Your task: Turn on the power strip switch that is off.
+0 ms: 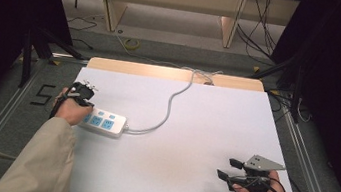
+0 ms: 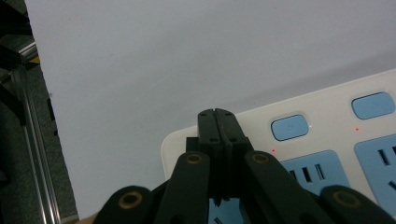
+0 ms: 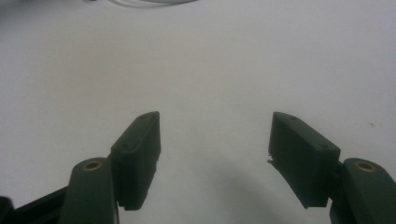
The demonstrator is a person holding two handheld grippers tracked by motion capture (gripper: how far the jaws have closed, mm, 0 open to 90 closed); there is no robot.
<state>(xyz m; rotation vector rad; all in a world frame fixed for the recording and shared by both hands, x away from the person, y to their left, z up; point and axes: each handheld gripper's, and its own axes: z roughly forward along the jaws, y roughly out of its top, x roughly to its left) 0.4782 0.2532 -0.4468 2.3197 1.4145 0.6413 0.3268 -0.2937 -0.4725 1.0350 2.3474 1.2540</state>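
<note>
White table [image 1: 194, 129] carries a power strip [image 1: 103, 123] at its left side; its cable [image 1: 169, 108] runs to the far edge. High view: left gripper [image 1: 87, 105] rests at the strip's left end, right gripper [image 1: 229, 168] near right, well apart. Left gripper view: jaws closed together, empty, over the strip [image 2: 327, 140]. Right gripper view: jaws spread, empty, above bare table [image 3: 210, 70].

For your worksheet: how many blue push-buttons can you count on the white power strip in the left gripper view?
2: one blue button just right of the shut left gripper, another further right. More may lie hidden on the power strip.
</note>
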